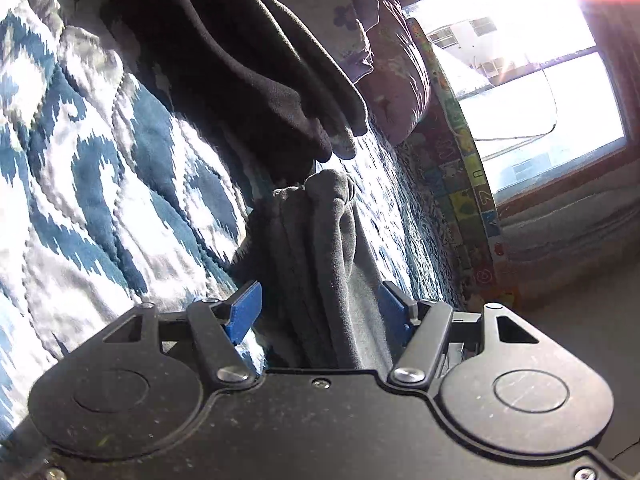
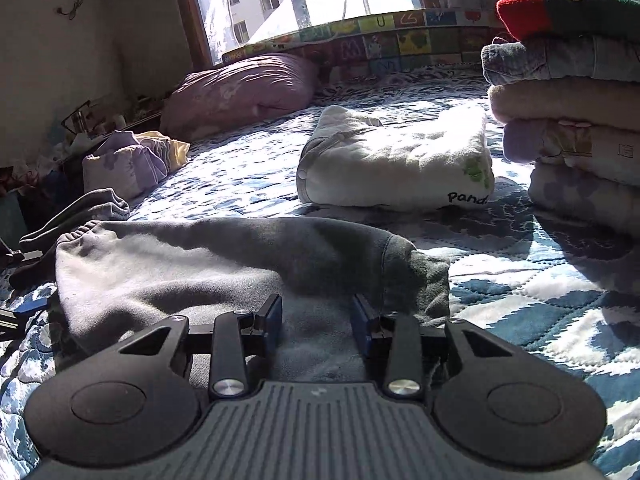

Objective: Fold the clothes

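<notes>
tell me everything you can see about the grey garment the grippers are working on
The grey garment looks like soft, fleecy sweatpants, faded and slightly pilled, with a gathered elastic edge at its left end. It lies bunched lengthwise on the blue-and-white quilted bedspread, partly in sunlight. The right gripper rests over it with fingers apart. The left gripper has folds of it between its spread blue fingers.

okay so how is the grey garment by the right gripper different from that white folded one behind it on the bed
The grey garment lies loosely spread and rumpled, only partly folded; the white folded garment is a compact, squared bundle. The grey one is plain and dark, while the white one carries a green print and black lettering at one corner. The grey one lies between the fingers of the right gripper; the white one sits apart, untouched. Both rest on the blue-and-white quilt.
</notes>
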`<state>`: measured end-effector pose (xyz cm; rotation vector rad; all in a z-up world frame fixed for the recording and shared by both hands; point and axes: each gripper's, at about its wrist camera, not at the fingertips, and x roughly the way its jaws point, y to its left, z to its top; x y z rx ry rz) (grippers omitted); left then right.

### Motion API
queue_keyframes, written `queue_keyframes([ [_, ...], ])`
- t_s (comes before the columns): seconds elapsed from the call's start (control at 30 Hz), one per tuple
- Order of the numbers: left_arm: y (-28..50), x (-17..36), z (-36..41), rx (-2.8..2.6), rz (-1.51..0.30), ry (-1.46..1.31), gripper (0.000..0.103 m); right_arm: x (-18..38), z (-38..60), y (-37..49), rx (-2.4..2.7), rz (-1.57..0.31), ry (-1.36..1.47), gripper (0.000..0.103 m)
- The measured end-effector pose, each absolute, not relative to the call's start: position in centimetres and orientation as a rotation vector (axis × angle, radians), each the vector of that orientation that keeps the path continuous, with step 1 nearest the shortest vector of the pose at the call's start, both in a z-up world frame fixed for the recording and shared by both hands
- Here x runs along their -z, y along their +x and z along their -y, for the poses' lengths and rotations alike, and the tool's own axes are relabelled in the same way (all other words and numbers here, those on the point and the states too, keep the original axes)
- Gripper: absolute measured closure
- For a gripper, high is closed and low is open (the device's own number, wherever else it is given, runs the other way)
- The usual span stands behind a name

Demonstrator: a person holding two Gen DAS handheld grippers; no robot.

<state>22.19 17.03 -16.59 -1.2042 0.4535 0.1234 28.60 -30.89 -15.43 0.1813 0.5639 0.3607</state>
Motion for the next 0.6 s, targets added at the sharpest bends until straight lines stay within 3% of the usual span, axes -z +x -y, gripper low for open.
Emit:
queue_keyframes([
  [0.4,28.6,16.5,-18.1,-0.162,-0.512,-1.213,0.041,15.7,31.3,29.2,-0.363,-0.571,0.209,0.064],
  [0.47,28.9,16.6,-18.0,-0.197,-0.529,-1.198,0.064,15.8,31.4,29.3,-0.364,-0.572,0.216,0.064],
  [0.6,28.3,15.9,-17.7,-0.193,-0.516,-1.163,0.079,15.7,32.2,29.3,-0.378,-0.570,0.274,0.065],
])
